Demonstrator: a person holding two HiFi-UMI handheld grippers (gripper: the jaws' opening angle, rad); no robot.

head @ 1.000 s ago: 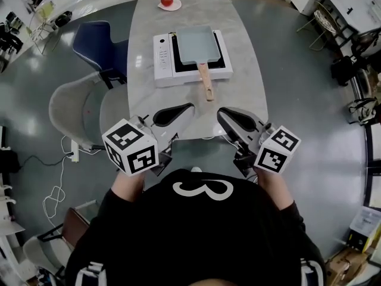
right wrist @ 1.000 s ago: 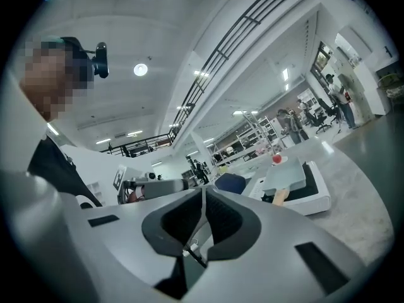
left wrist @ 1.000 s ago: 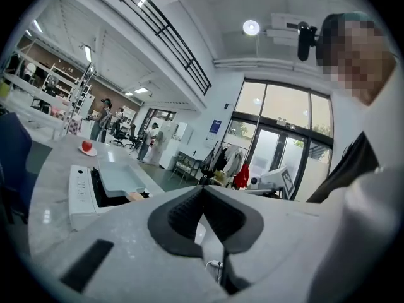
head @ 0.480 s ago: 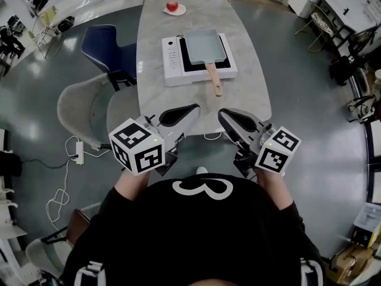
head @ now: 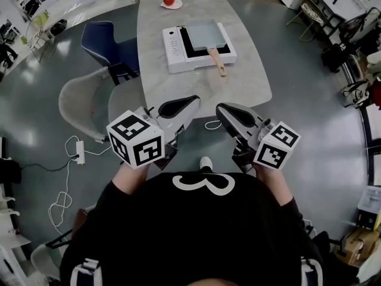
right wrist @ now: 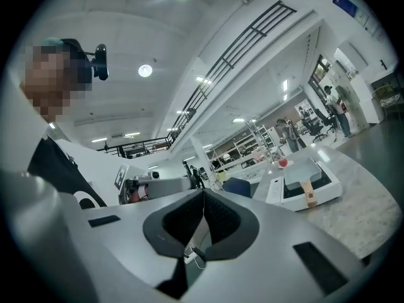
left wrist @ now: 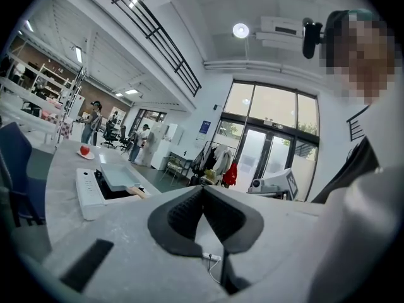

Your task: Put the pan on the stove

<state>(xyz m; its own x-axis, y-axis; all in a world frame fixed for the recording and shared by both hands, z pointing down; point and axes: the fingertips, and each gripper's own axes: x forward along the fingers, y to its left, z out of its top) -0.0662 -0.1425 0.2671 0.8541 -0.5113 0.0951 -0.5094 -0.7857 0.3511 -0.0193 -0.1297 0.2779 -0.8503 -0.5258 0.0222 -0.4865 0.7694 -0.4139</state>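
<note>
Compared with the frame one second earlier, the grey marble-pattern oval tabletop [head: 241,82] and everything on it sit higher and smaller in the head view. The two grippers now overlap only its near edge, and a white shoe [head: 206,162] shows on the floor below that edge.

The pale grey-blue rectangular pan [head: 206,33] lies flat on the black cooking surface of the white single-burner stove [head: 173,43]. The pan's wooden handle [head: 218,62] projects past the stove's near side towards the near edge of the tabletop. The stove stands on the far half of the tabletop, well apart from both grippers. Beyond the stove, at the far edge, a round red fruit [head: 169,0] rests on a small white plate [head: 161,5].

The left gripper [head: 191,99] is held level in front of the person. Its own view shows the two black pads [left wrist: 186,216] pressed together with nothing between them. The right gripper [head: 219,108] is in the same condition: jaws fully closed, empty, pointing towards the tabletop. Both gripper views show the stove and pan ahead, untouched.

A blue padded chair [head: 100,40] and a light grey shell chair [head: 77,100] stand along the left edge of the tabletop. A white power strip [head: 79,152] with a cable lies on the floor near the grey chair.
</note>
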